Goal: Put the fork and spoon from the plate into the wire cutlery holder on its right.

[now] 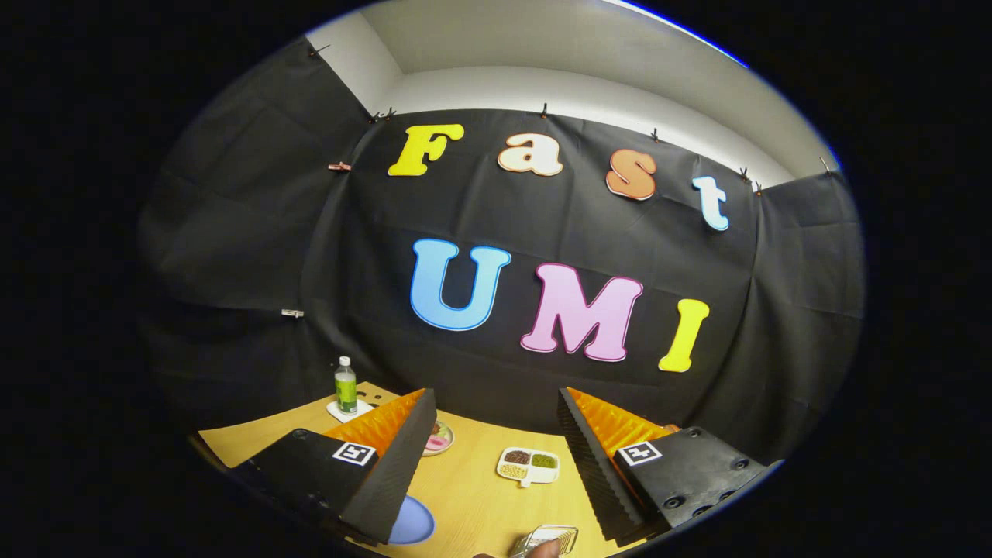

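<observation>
My gripper (pixel 496 418) is held high over a wooden table (pixel 473 488) and stands open, with nothing between its fingers. Below the left finger (pixel 391 465) a blue plate (pixel 412 521) peeks out, mostly hidden; no fork or spoon can be made out on it. To the plate's right, near the table's front edge, the top of the wire cutlery holder (pixel 552 536) shows between the fingers, with a person's fingertip (pixel 542 549) at it.
A white divided dish (pixel 528 465) with beans and grains lies ahead between the fingers. A small pink dish (pixel 439 439) sits just beyond the left finger. A green bottle (pixel 346 386) stands on a white coaster at the table's far left corner.
</observation>
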